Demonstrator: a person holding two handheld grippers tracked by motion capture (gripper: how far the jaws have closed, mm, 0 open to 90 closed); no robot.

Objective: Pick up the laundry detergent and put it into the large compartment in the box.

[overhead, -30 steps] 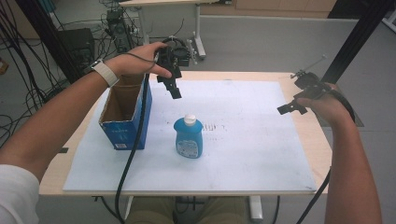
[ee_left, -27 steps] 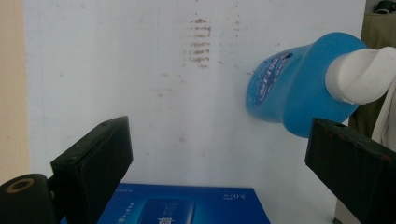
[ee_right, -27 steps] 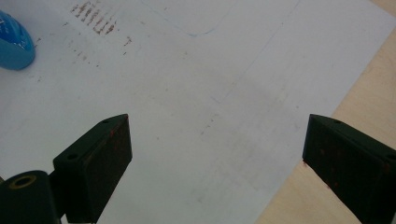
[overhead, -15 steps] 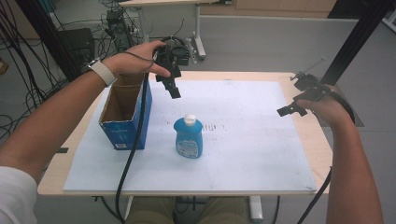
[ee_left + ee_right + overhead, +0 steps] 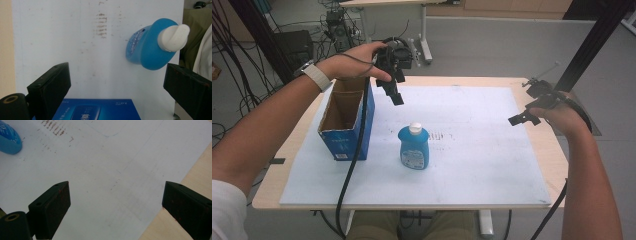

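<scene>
A blue bottle [image 5: 413,148] with a white cap stands upright in the middle of the white sheet [image 5: 462,170]. To its left stands an open blue cardboard box [image 5: 346,120]. My left gripper [image 5: 393,94] hovers above the sheet beside the box's far end, behind the bottle. Its jaws are wide open and hold nothing. The left gripper view has the bottle [image 5: 150,48] ahead to the right and the box [image 5: 95,110] at the bottom edge. My right gripper [image 5: 524,119] hangs open and empty over the sheet's right edge. The bottle [image 5: 8,141] lies far off at the right gripper view's top left.
The wooden table [image 5: 547,150] shows as a narrow strip right of the sheet and again along its far side. Beyond the far edge stand desk legs and cables [image 5: 337,25]. A black post [image 5: 592,45] rises at the back right.
The left gripper has drifted a little nearer and lower beside the box. The right gripper, the bottle and the box stay where they were.
</scene>
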